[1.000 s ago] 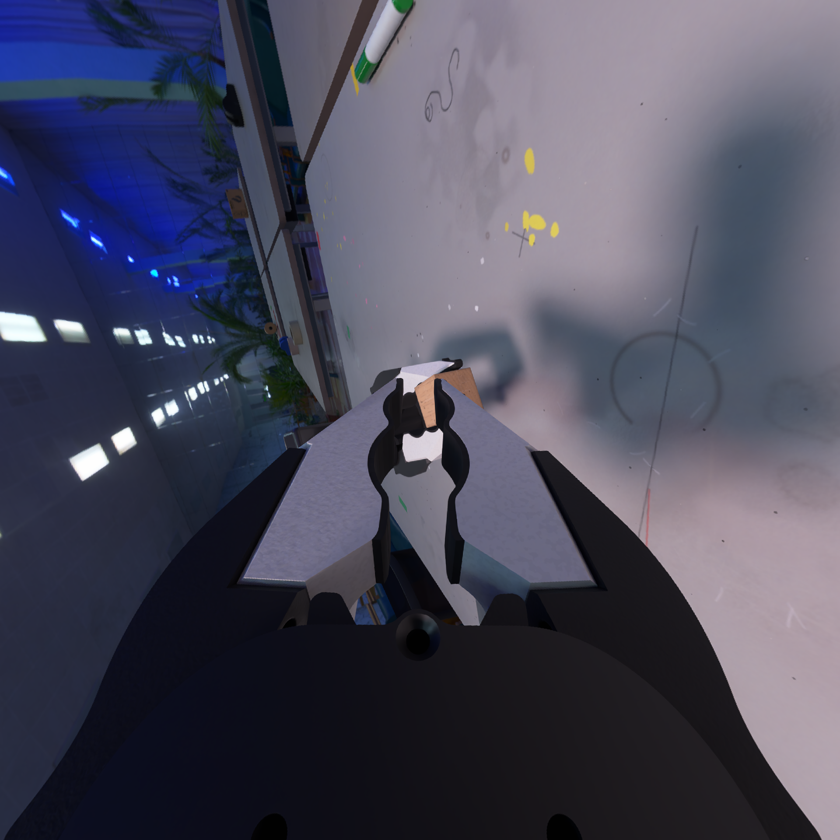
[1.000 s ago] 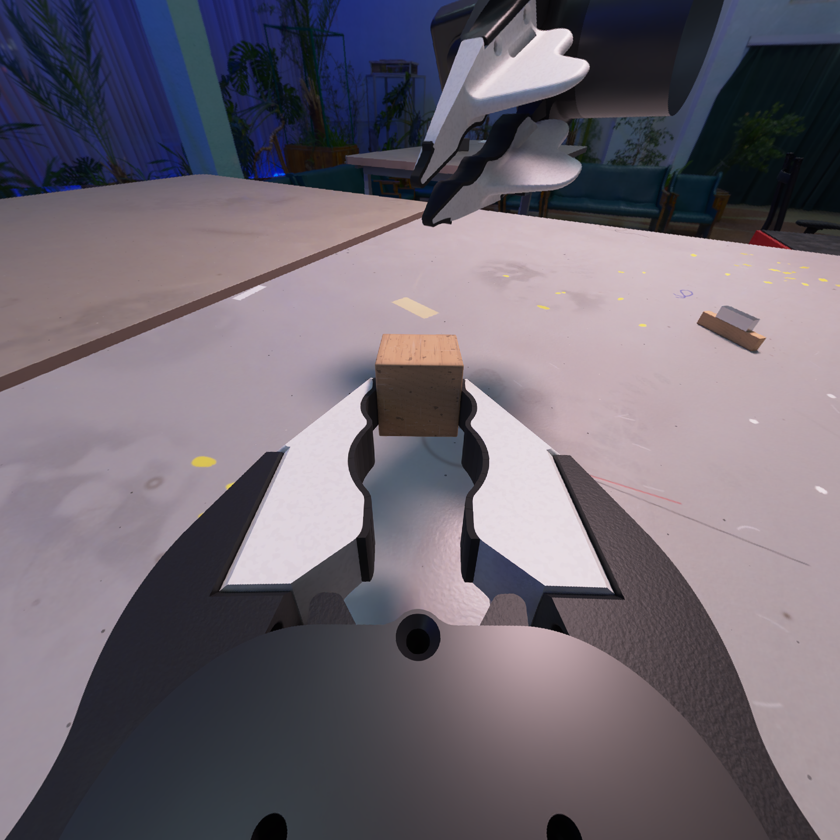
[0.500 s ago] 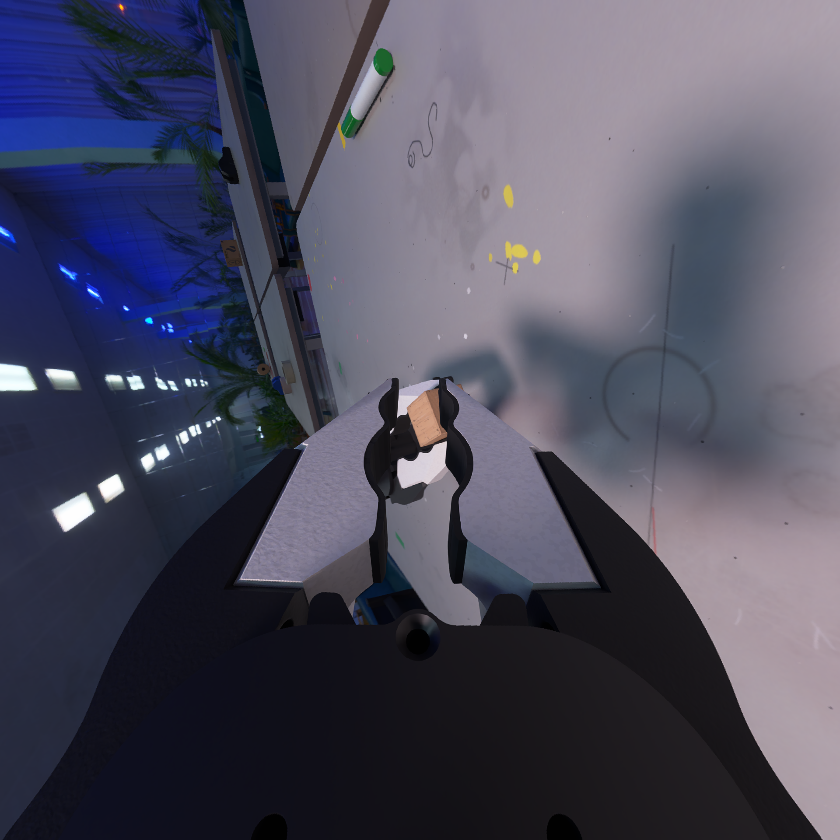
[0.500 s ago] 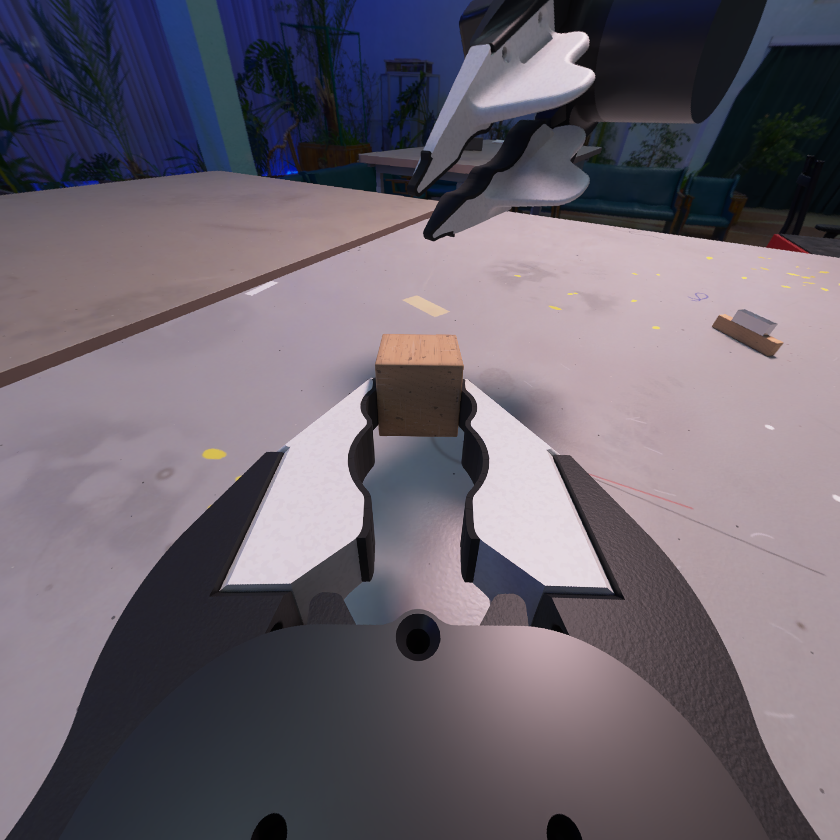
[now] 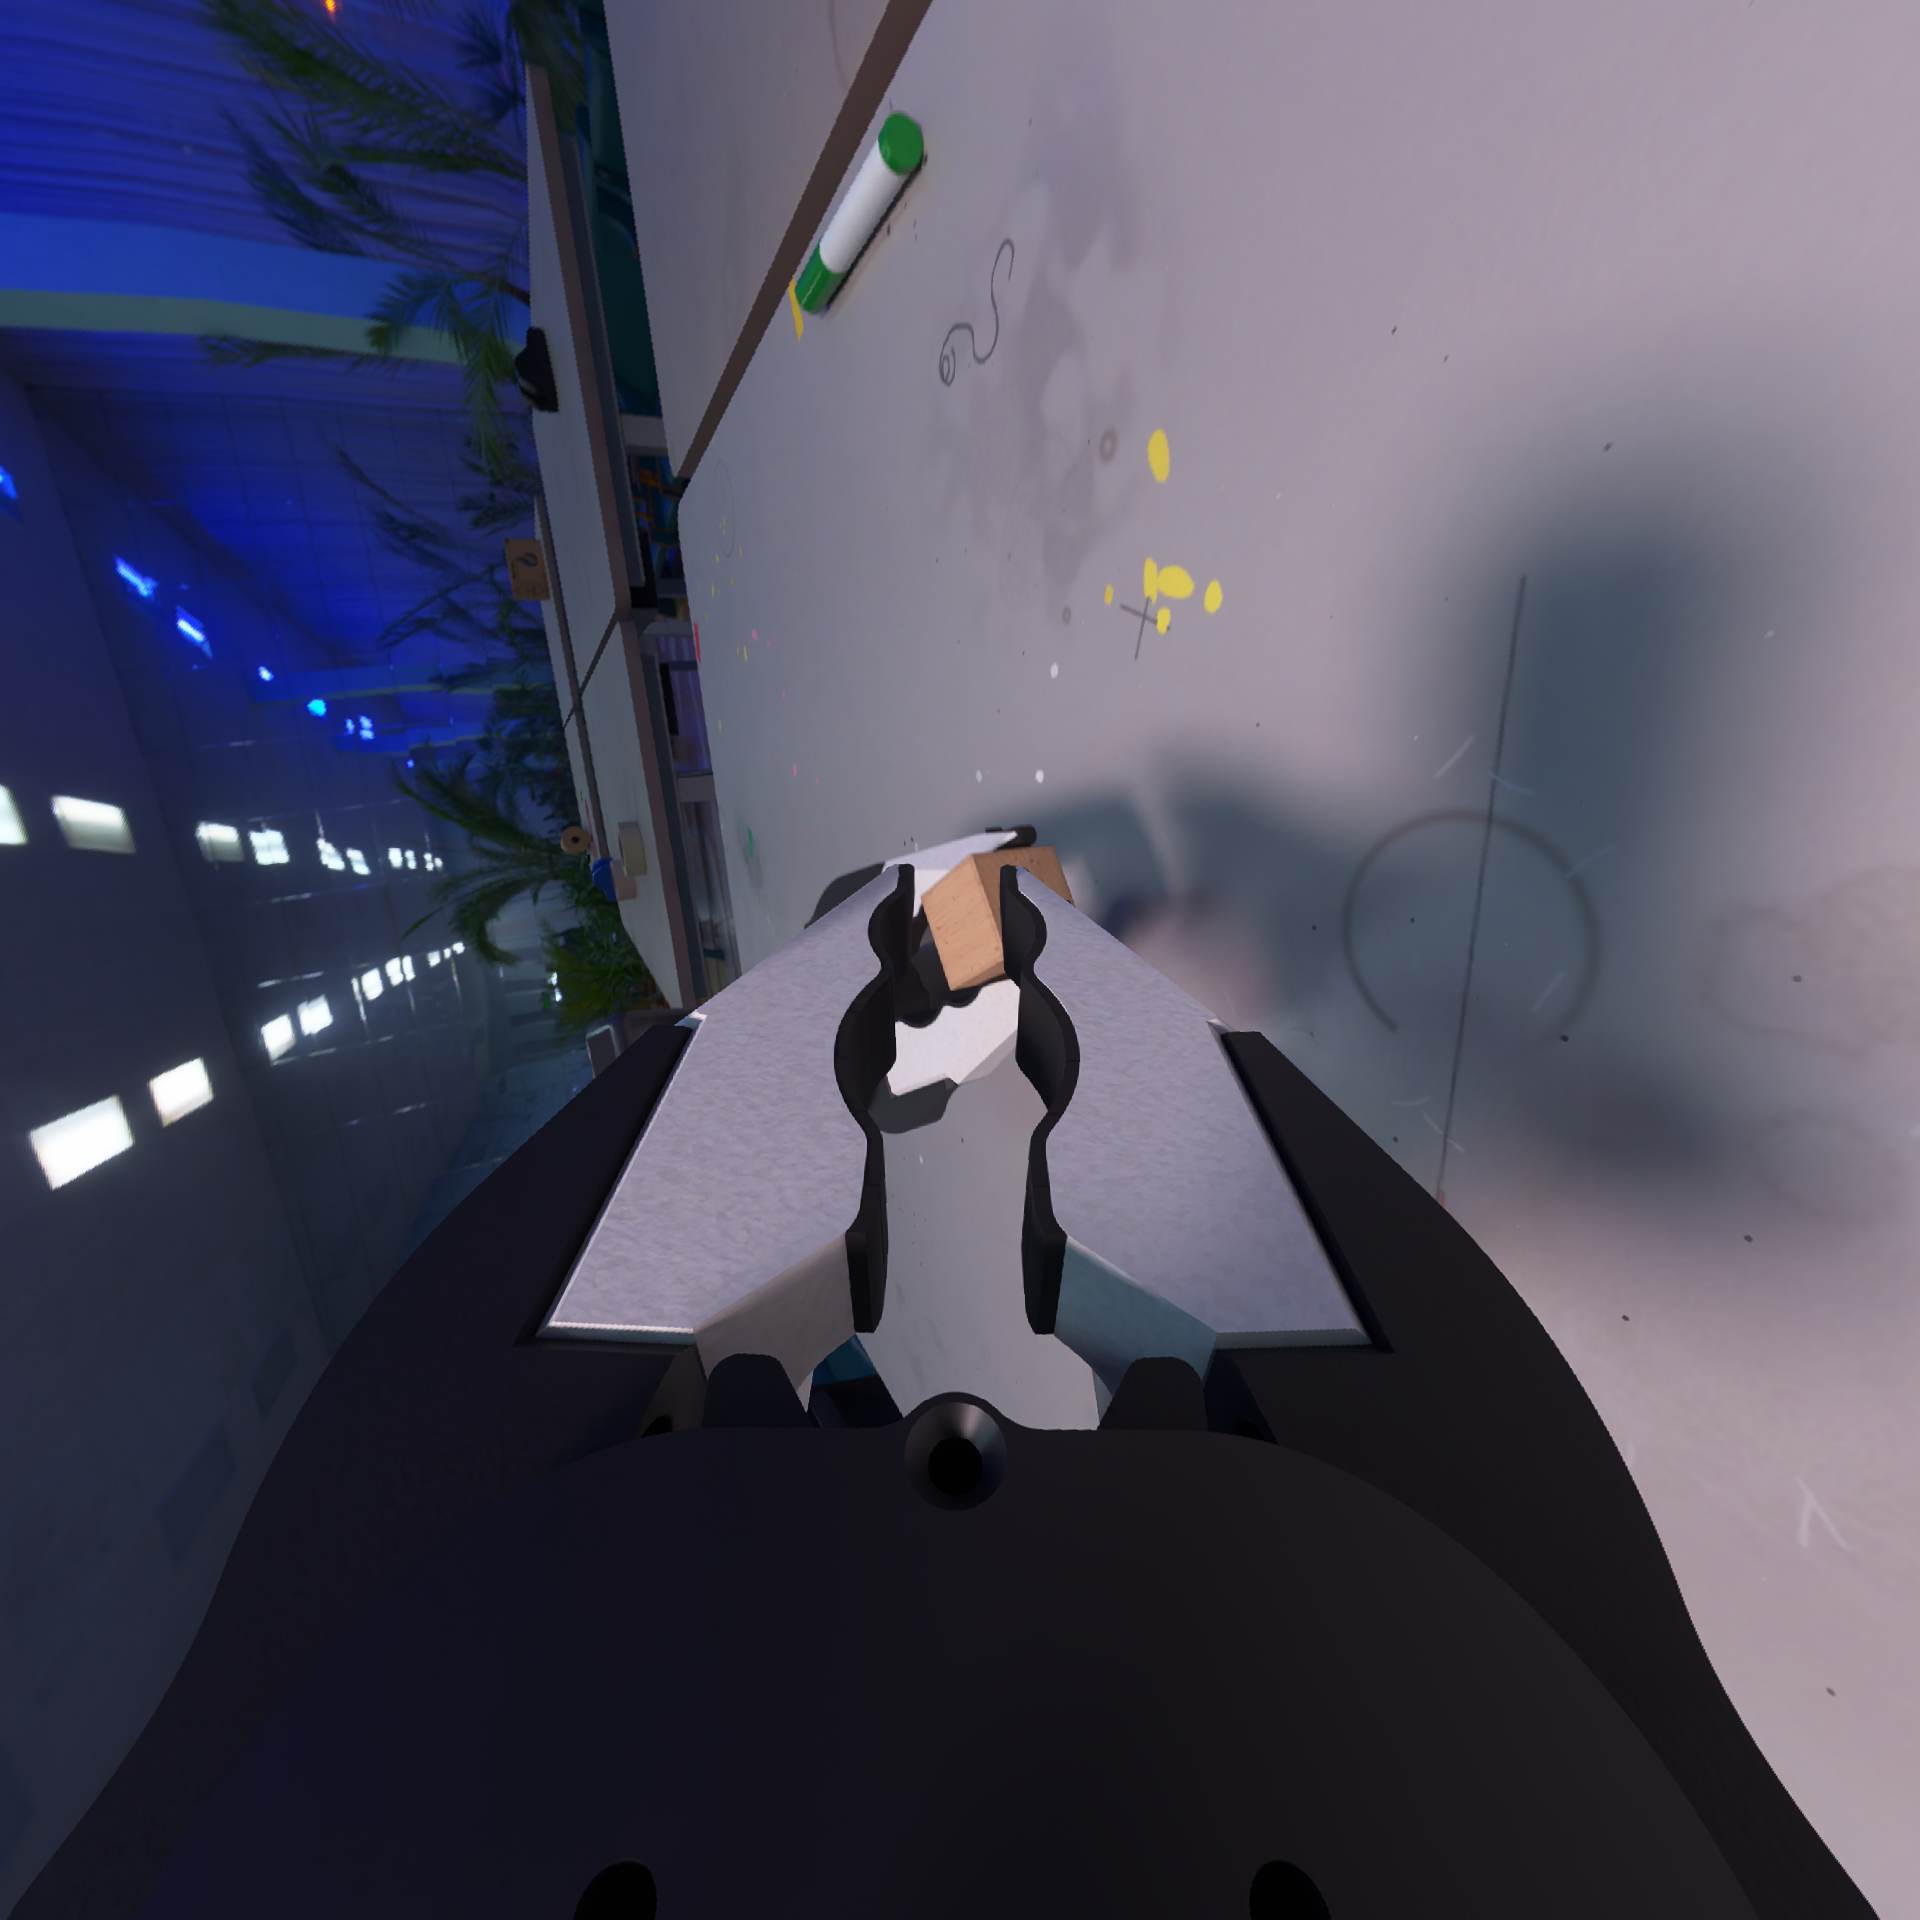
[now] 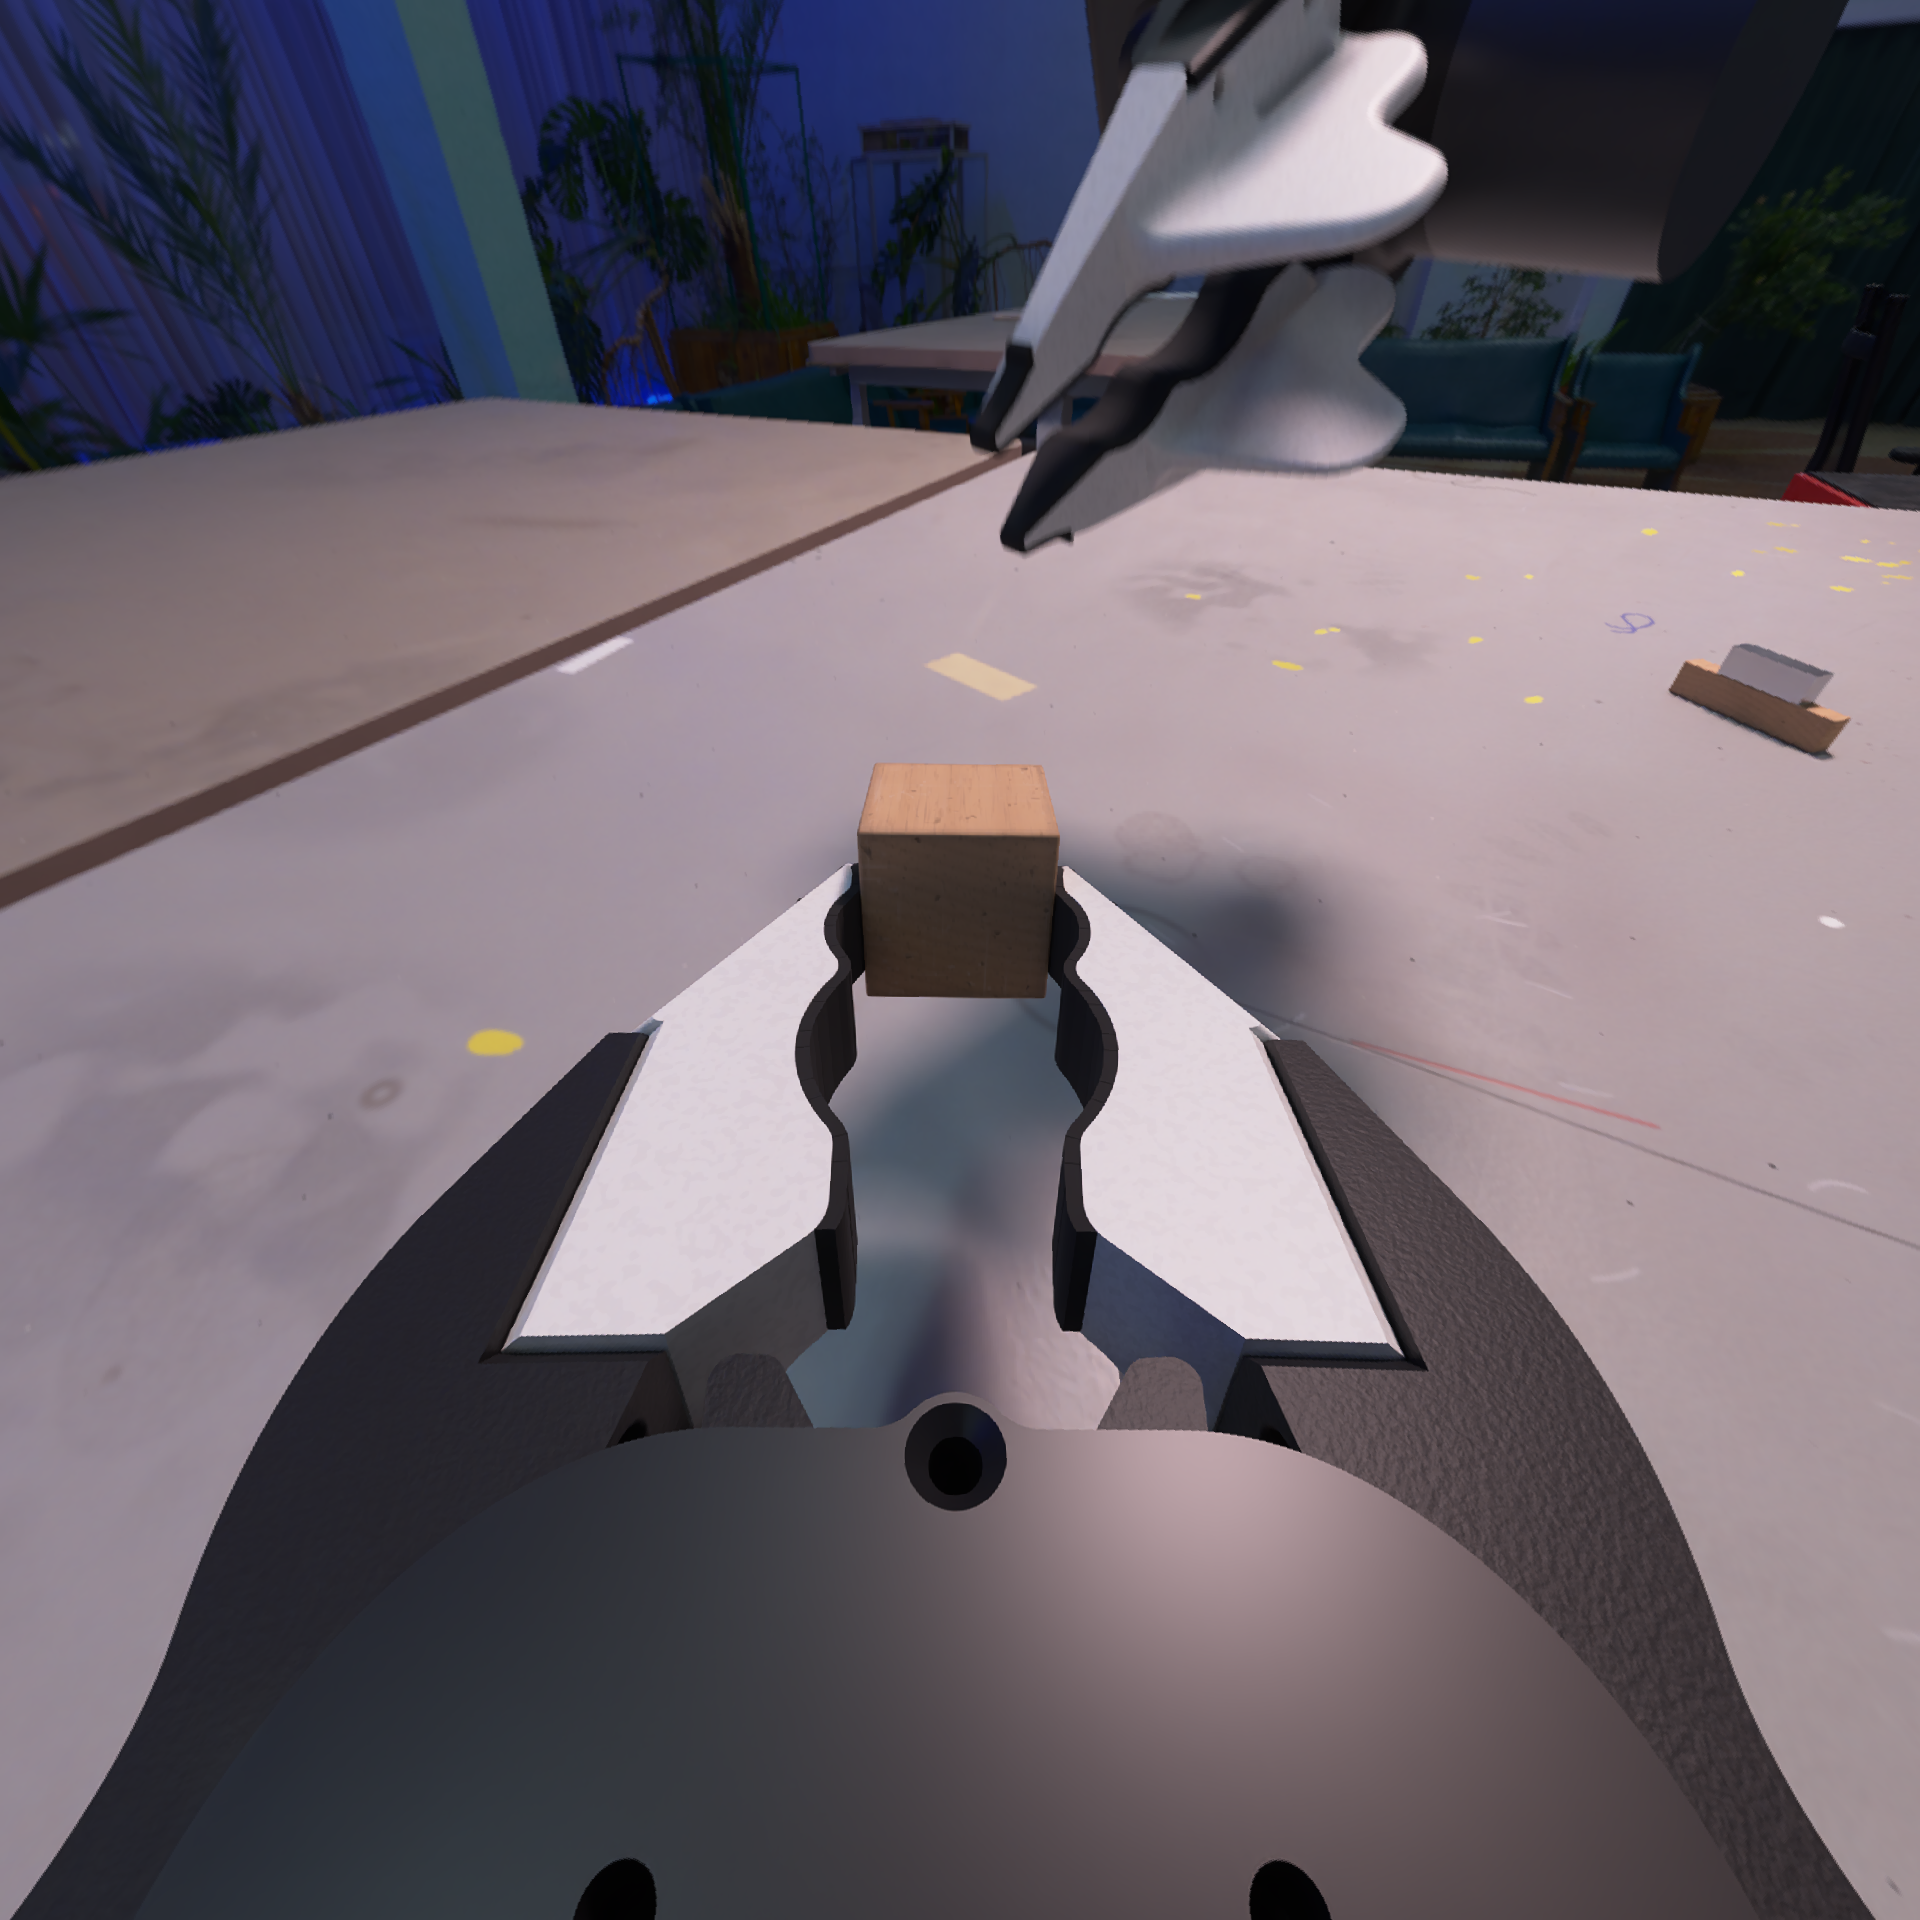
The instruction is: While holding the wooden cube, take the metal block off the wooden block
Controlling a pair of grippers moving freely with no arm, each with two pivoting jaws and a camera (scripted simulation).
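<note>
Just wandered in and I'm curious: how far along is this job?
Done: the right gripper is shut on the wooden cube, holding it above the table. In hand: the left gripper hangs in the air, holding nothing. Left: the metal block is not yet off the wooden block, far to the right.

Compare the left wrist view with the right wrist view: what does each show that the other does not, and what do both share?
Only the left wrist view shows a green-capped marker near the table's edge. Only the right wrist view shows the metal block resting on the wooden block, far right, untouched. Both show the wooden cube clamped in the right gripper, the left gripper empty above it, its jaws slightly apart, and the grey table.
</note>
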